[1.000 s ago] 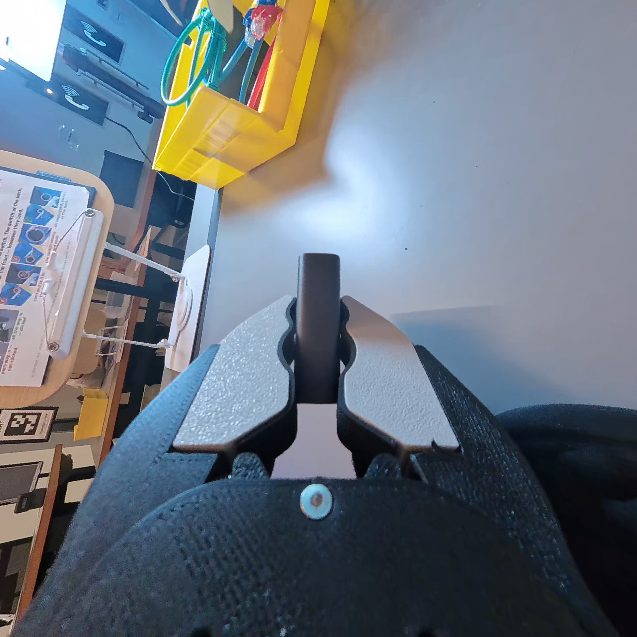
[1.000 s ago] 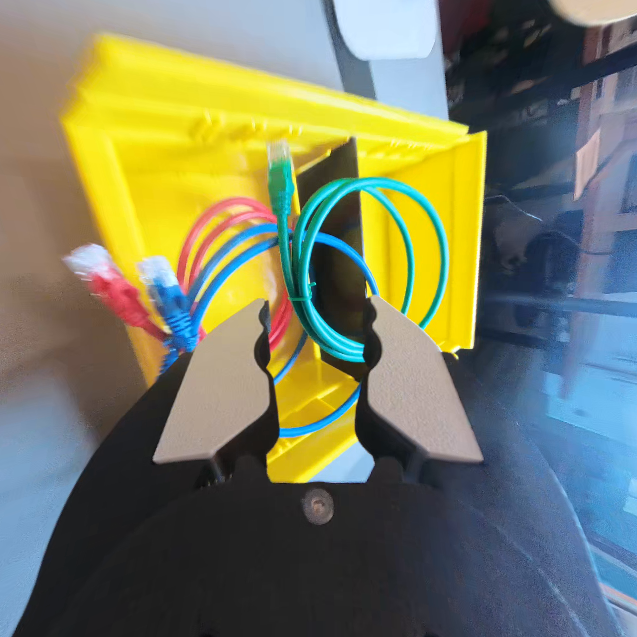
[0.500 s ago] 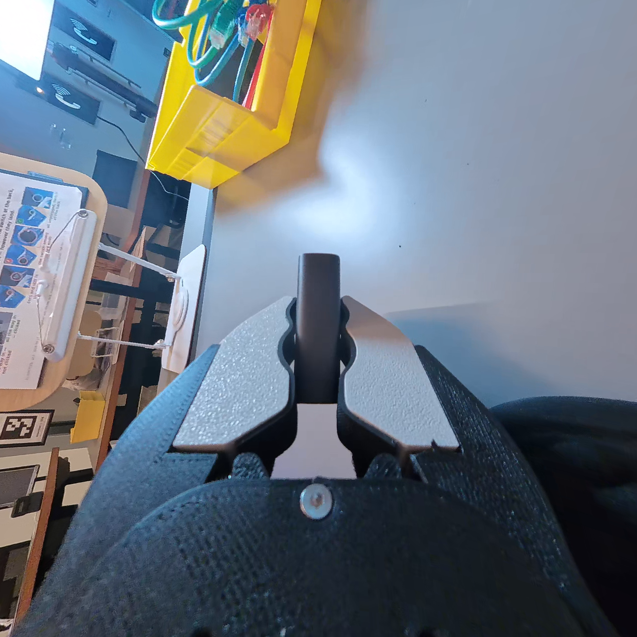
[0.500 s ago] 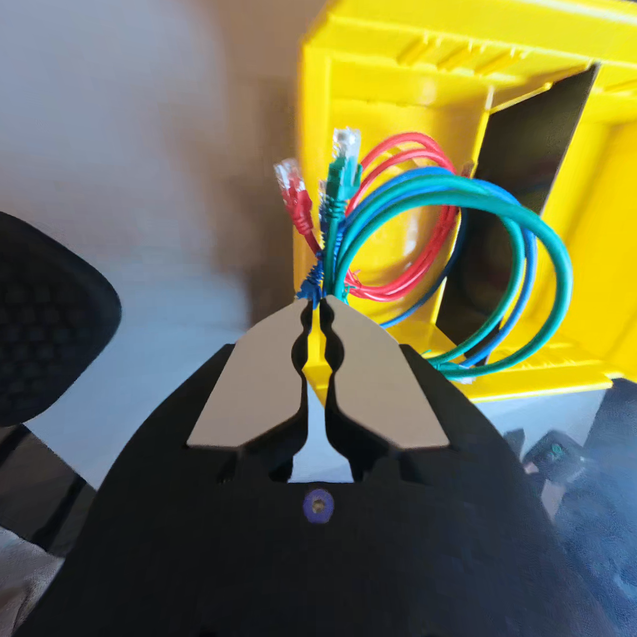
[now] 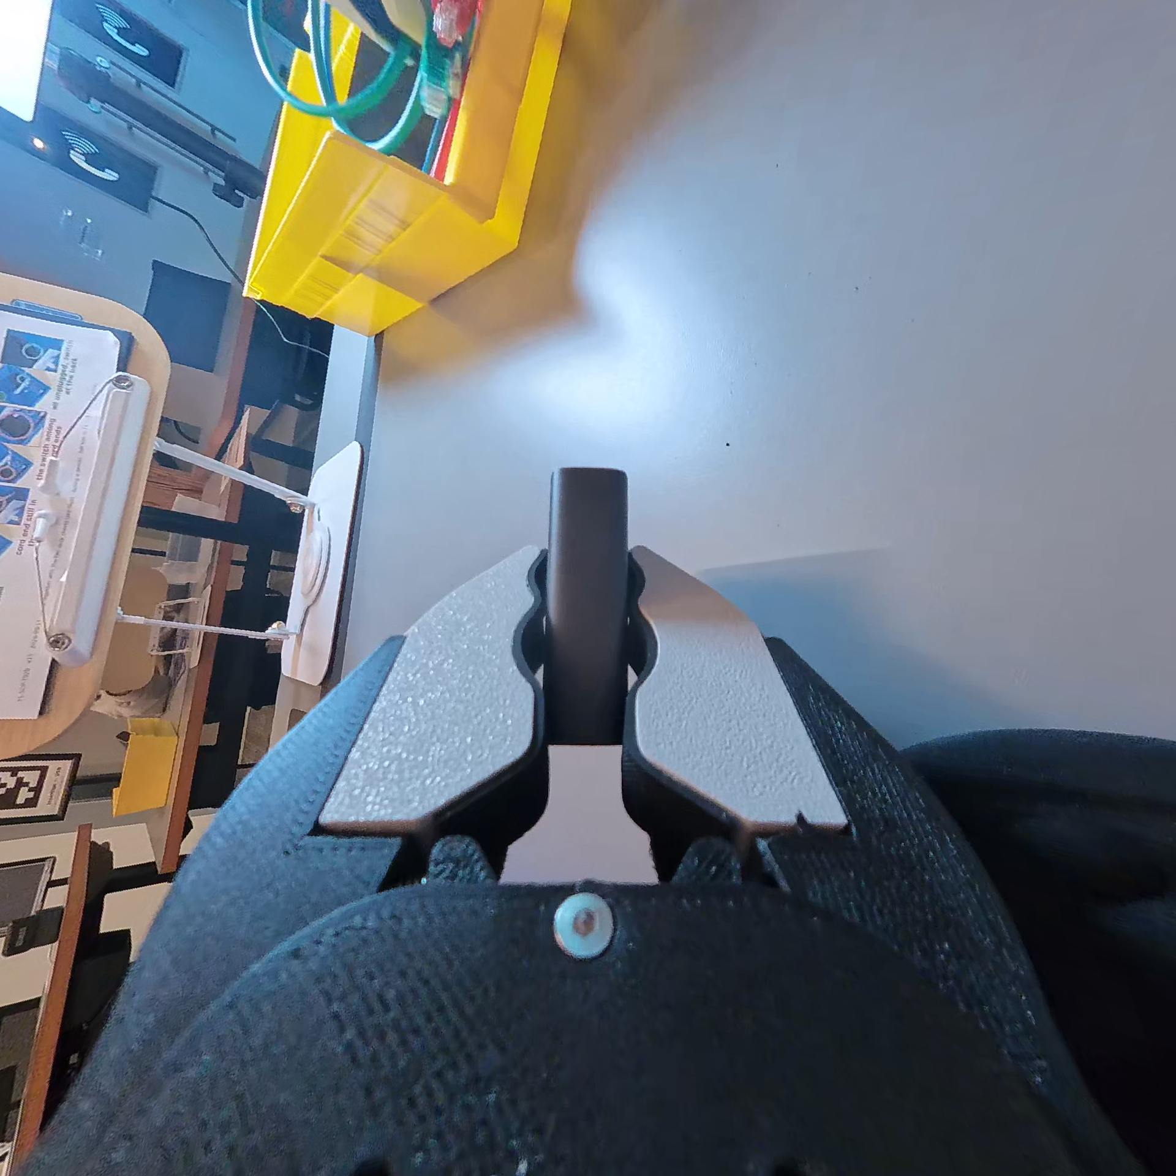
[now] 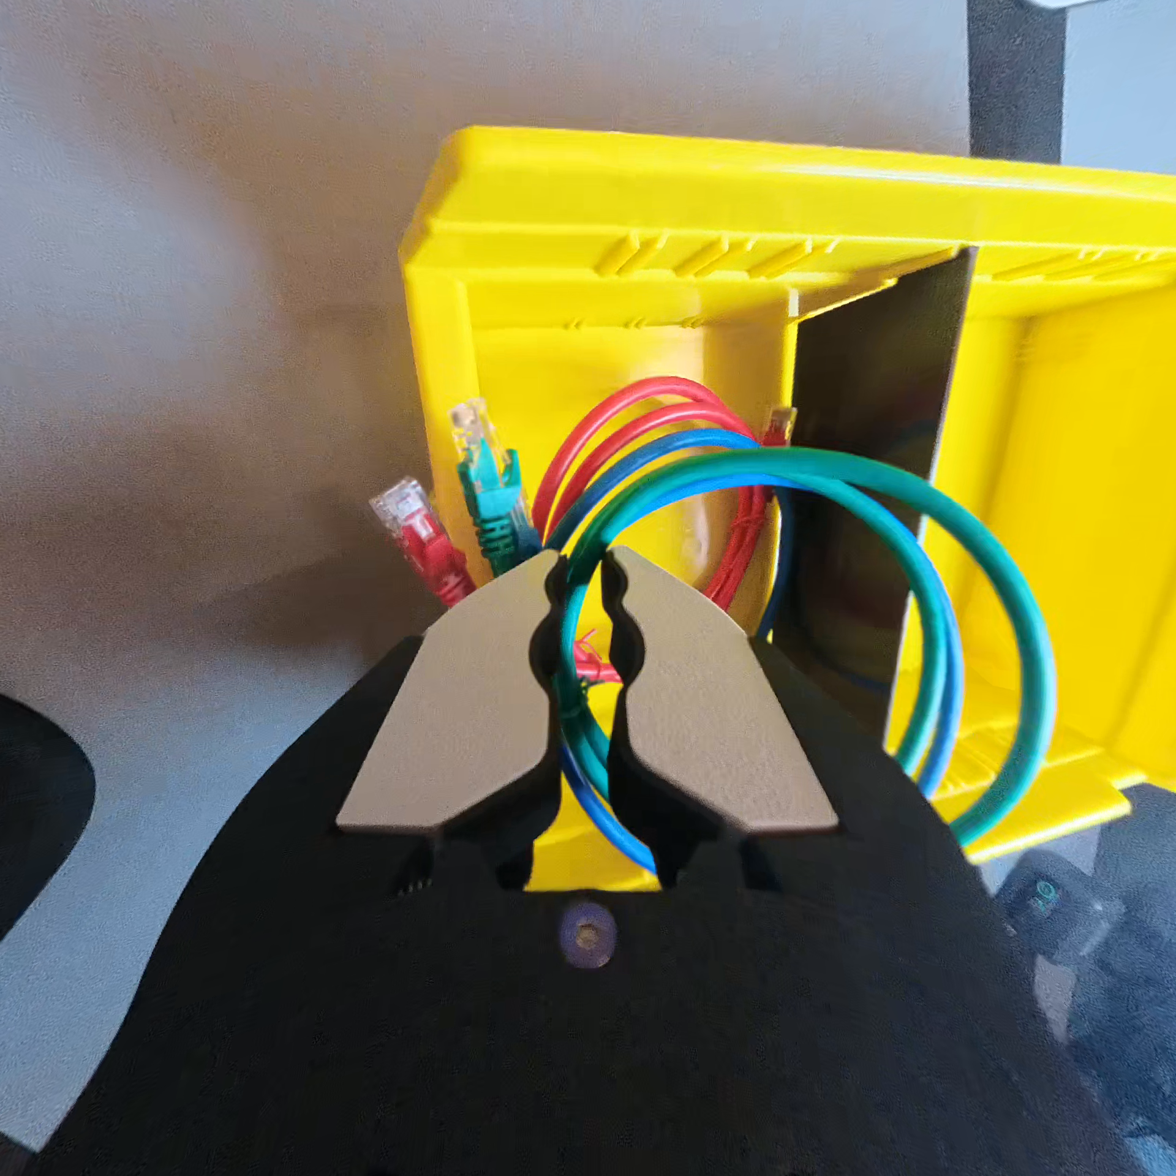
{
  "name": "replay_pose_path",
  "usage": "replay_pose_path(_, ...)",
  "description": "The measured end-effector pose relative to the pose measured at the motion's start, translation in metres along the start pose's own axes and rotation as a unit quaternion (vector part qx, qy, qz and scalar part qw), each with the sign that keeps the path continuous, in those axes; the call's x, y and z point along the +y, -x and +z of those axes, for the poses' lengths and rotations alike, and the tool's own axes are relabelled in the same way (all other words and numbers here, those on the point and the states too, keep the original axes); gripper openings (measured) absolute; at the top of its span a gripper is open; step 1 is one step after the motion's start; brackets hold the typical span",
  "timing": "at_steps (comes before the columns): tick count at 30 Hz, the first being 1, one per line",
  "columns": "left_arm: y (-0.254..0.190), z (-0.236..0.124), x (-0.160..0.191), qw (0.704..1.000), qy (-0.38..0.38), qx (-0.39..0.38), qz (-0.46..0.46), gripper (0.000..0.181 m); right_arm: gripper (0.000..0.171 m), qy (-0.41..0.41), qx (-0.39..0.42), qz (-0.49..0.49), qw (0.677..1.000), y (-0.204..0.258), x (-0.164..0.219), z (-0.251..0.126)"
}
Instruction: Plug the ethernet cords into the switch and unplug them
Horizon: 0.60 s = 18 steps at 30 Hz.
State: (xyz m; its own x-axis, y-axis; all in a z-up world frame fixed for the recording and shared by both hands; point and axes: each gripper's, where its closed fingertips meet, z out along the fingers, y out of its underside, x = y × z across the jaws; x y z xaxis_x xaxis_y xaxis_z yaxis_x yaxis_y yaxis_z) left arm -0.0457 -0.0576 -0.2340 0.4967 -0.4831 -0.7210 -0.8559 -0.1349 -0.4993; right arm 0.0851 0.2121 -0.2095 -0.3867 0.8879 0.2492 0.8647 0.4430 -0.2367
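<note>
My right gripper (image 6: 580, 566) is shut on a bundle of coiled ethernet cords above the yellow bin (image 6: 732, 210): a green cord (image 6: 993, 541), a blue cord (image 6: 662, 448) and a red cord (image 6: 636, 394). Green (image 6: 490, 490) and red (image 6: 413, 528) plugs stick up left of the fingertips. My left gripper (image 5: 587, 560) is shut on a slim black box, the switch (image 5: 588, 573), seen edge-on above the white table (image 5: 891, 318). In the left wrist view the cords (image 5: 382, 95) and bin (image 5: 382, 223) show at the top left.
A black divider (image 6: 872, 445) splits the bin. The bin sits near the table's far corner. Beyond the table edge a wooden stand with a printed sheet (image 5: 57, 509) and a white bracket (image 5: 318, 560) show. A black chair back (image 5: 1050, 891) is at the lower right. The left gripper's tips are roughly 30 cm from the right gripper's.
My right gripper closed on the cord bundle and lifted it up out of the bin, its view swinging round. My left gripper has kept hold of the switch, shifting slightly.
</note>
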Motion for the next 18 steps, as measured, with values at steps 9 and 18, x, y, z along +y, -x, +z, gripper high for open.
replay_pose_path(9,0.007,-0.004,-0.002,1.000,-0.003,-0.016,0.000,0.021,0.020,0.021,-0.006,-0.007,1.000,-0.005,-0.005,0.002)
replay_pose_path(18,0.019,-0.016,-0.036,0.995,-0.086,-0.048,-0.028,0.021,0.026,-0.267,0.104,-0.082,0.954,0.072,-0.098,-0.082)
